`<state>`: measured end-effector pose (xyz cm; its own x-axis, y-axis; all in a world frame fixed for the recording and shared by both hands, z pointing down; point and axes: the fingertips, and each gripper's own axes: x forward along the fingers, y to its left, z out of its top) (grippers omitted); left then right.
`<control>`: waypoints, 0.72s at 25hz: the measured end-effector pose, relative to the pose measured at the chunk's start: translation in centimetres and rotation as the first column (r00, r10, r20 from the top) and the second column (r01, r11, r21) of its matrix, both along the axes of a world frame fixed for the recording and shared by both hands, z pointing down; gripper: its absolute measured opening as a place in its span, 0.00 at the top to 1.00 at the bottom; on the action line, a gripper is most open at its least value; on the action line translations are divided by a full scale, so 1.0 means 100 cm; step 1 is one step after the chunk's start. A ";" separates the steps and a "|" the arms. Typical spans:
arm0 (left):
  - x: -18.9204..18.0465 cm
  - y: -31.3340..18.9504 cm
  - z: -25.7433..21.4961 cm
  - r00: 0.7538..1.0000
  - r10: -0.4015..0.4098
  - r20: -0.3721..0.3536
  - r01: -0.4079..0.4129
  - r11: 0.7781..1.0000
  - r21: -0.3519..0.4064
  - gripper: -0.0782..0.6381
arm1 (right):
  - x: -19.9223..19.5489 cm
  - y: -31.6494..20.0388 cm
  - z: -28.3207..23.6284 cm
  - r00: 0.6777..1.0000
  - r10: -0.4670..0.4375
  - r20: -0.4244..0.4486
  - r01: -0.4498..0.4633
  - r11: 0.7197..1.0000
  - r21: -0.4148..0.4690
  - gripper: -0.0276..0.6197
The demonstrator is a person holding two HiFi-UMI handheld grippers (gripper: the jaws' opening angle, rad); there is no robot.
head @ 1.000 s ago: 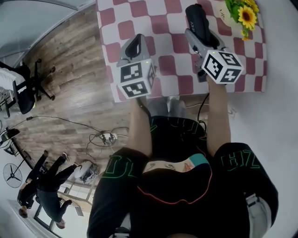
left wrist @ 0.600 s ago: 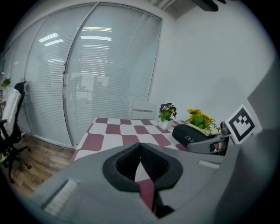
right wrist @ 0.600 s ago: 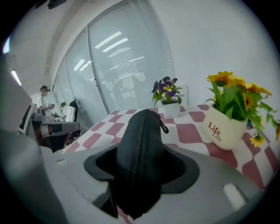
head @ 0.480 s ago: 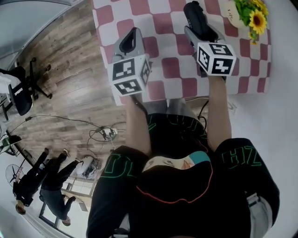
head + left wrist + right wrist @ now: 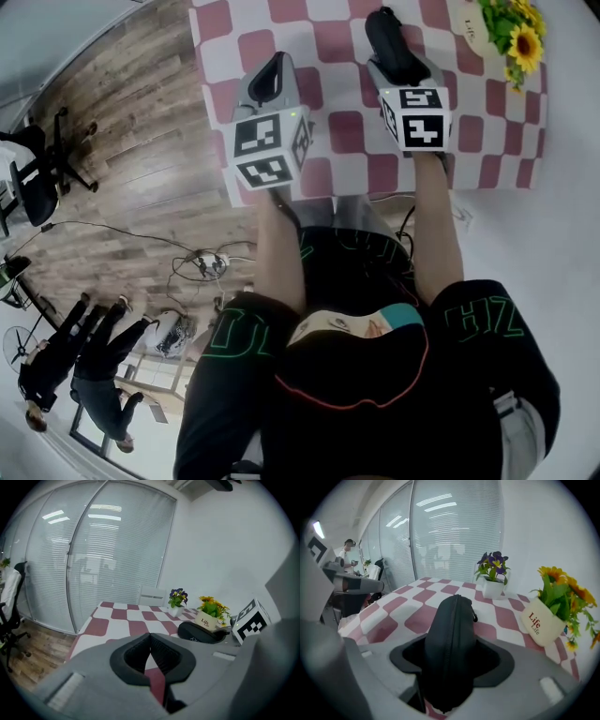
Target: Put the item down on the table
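Red-and-white checked bench (image 5: 347,131) across top of head view. Wood-plank floor (image 5: 122,141) at left, office chair (image 5: 37,178) at far left. Glass wall with blinds (image 5: 93,550) behind bench.

Left tongs (image 5: 270,80) over bench's left edge, clenched on nothing. Right tongs (image 5: 386,37) upper centre-right, clamped on black zip case (image 5: 452,639) over checks.

Bare checks ahead of case; sunflower pot (image 5: 541,620) at right, purple-flower pot (image 5: 492,585) further back.
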<state>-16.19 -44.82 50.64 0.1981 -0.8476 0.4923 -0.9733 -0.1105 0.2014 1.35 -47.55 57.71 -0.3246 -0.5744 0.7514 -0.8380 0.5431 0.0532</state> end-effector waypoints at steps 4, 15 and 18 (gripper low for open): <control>0.002 0.008 0.000 1.000 -0.015 0.001 0.015 1.000 0.006 0.88 | -0.003 0.006 -0.004 0.999 -0.027 0.030 0.026 1.000 0.013 0.50; 0.019 0.038 -0.019 0.999 -0.041 -0.007 0.041 0.998 0.042 0.88 | 0.004 0.033 -0.031 0.993 -0.054 0.105 0.049 0.997 0.052 0.47; 0.026 0.046 -0.026 0.999 -0.048 -0.009 0.048 0.997 0.055 0.88 | 0.010 0.041 -0.041 0.990 -0.059 0.126 0.050 0.996 0.073 0.48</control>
